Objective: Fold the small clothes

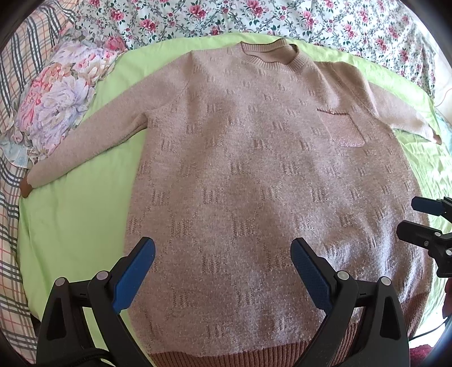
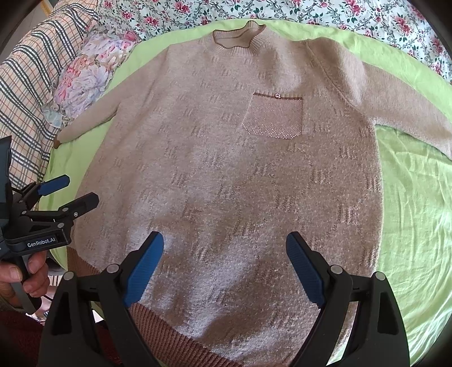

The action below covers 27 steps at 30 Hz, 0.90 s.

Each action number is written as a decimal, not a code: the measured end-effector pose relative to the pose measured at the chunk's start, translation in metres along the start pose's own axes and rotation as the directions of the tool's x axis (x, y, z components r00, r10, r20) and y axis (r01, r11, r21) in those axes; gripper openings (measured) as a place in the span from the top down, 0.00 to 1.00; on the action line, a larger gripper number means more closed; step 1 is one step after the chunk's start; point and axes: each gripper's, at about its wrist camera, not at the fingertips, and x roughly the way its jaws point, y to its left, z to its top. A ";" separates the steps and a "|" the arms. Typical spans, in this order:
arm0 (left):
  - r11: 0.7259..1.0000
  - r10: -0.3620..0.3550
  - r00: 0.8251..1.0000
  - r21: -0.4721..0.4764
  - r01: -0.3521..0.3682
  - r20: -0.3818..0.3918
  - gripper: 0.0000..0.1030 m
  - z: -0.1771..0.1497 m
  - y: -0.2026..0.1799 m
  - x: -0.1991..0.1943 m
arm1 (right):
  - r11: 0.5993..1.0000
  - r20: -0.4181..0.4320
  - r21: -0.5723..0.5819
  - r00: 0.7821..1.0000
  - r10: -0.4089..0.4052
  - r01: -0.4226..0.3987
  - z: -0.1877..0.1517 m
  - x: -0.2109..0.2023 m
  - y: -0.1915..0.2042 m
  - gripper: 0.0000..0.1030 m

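A beige knitted sweater (image 1: 254,169) (image 2: 226,169) with a sparkly chest pocket (image 2: 274,117) lies flat and face up on a green sheet, both sleeves spread out to the sides. My left gripper (image 1: 223,248) hovers open above the lower body of the sweater, nothing between its blue pads. My right gripper (image 2: 224,242) is also open over the lower body, near the ribbed hem (image 2: 169,324). Each gripper shows in the other's view: the right gripper (image 1: 415,217) at the right edge, the left gripper (image 2: 76,189) at the left edge, held by a hand (image 2: 25,276).
The green sheet (image 1: 70,220) (image 2: 418,225) covers a bed with a floral quilt (image 1: 197,17) behind. A floral pillow (image 1: 56,98) and a plaid blanket (image 2: 25,84) lie to the left, close to the left sleeve cuff (image 1: 26,187).
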 end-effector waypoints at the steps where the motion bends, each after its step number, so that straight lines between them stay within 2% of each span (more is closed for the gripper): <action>1: 1.000 -0.007 1.000 -0.005 0.007 0.005 0.06 0.001 0.000 0.001 | 1.000 -0.003 -0.002 1.000 0.001 -0.001 0.001 0.001 0.000 0.14; 7: 1.000 -0.013 1.000 -0.020 0.013 0.018 0.06 0.003 0.002 0.005 | 1.000 0.005 -0.008 1.000 -0.001 0.001 0.000 0.000 0.001 0.14; 16: 0.999 0.043 0.998 -0.009 -0.042 0.053 0.06 0.003 0.001 0.007 | 1.000 0.034 -0.001 0.999 0.002 -0.002 0.003 -0.002 0.000 0.14; 27: 0.999 0.044 0.999 -0.017 -0.043 0.030 0.06 0.006 0.002 0.011 | 1.000 0.047 0.011 0.999 0.006 -0.006 0.003 -0.003 -0.004 0.14</action>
